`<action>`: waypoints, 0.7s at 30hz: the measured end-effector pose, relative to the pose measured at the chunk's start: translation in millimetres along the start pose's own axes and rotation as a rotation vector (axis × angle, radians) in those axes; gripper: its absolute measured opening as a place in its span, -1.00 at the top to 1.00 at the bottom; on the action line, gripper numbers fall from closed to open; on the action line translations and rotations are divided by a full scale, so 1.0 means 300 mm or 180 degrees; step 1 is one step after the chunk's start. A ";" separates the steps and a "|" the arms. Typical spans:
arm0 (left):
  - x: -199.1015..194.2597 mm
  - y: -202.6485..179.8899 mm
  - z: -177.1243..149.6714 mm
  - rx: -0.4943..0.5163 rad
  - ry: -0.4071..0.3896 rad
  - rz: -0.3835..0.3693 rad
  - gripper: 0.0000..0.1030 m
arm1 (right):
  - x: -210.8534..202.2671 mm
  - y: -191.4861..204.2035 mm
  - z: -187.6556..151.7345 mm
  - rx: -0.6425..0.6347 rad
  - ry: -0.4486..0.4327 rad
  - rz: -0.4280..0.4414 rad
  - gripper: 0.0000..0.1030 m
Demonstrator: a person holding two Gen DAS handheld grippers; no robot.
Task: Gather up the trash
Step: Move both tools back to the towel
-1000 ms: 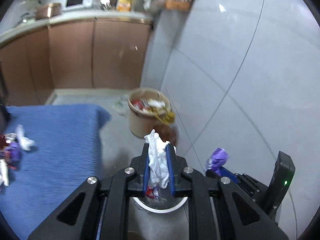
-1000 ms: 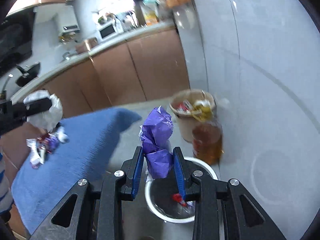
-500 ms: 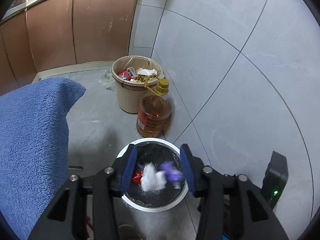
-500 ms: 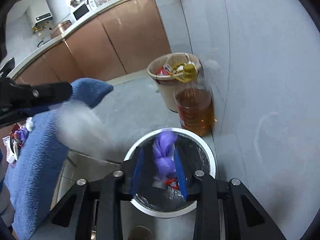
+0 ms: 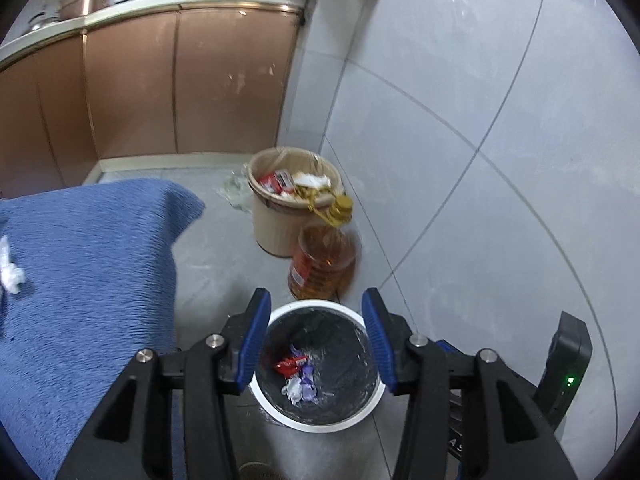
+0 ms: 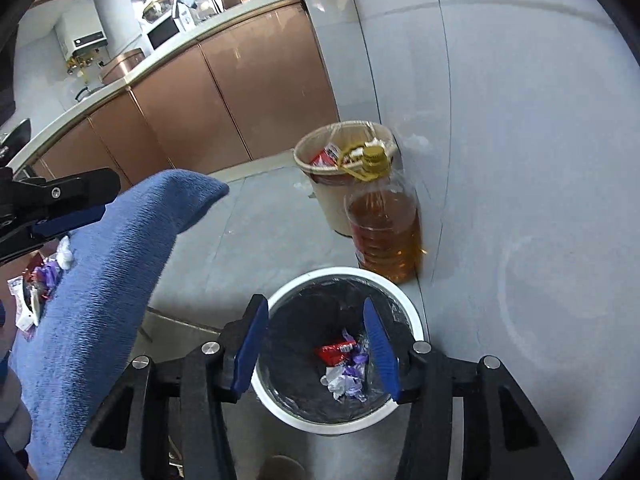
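Both grippers angle steeply down over the round white-rimmed trash bin with black liner. Left gripper: blue pads spread apart, nothing between them. Right gripper: jaws opening, empty too. Amber oil bottle with yellow cap stands just beside the bin; label unreadable. In the bin's bottom lie a red wrapper, a crumpled purple wrapper and a white tissue wad. More scraps lie on the blue towel-covered surface.

Oil bottle (amber) beside cabinets
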State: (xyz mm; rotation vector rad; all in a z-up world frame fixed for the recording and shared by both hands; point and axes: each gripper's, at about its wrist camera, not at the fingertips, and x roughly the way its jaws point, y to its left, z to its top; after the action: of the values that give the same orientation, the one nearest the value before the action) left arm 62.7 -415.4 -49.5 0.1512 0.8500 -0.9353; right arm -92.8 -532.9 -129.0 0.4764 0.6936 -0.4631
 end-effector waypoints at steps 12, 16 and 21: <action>-0.273 0.099 -0.039 -0.0119 -0.0265 0.0173 0.12 | -0.178 0.127 0.032 -0.0239 -0.0286 0.0114 0.02; -0.358 0.184 -0.062 -0.0218 -0.0338 0.0249 0.12 | -0.231 0.183 0.048 -0.0353 -0.0371 0.0179 0.02; -0.443 0.320 -0.099 -0.0369 -0.0410 0.0404 0.11 | -0.276 0.286 0.067 -0.0496 -0.0449 0.0316 0.02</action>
State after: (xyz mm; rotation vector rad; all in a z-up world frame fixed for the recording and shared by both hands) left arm 78.0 -257.4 1.2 0.0435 0.7642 -0.7664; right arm -92.2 -455.7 -35.9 0.3263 0.5623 -0.3426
